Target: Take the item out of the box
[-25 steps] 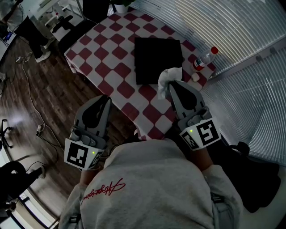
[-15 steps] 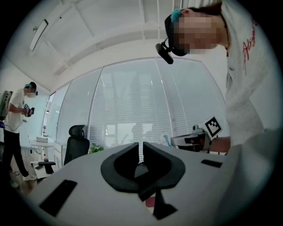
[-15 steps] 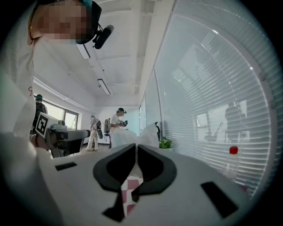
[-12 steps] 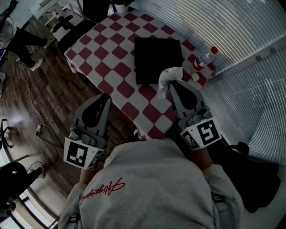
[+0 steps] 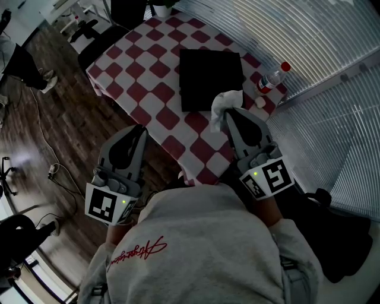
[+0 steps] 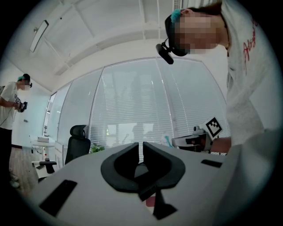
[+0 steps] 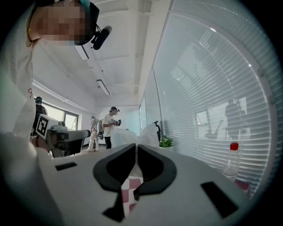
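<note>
Right gripper (image 5: 227, 115) tight on a white crumpled wad (image 5: 223, 103), its lower part hidden behind the jaws

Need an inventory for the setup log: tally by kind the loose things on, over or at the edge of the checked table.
Black box: 1
Clear bottle with red cap: 1
Small white round piece beside the bottle: 1
White crumpled item, held in the right gripper: 1
Plant at the far edge: 1
Total: 5

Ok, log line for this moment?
right claw: shut on white item | left claw: shut, empty | black box: on checkered table
</note>
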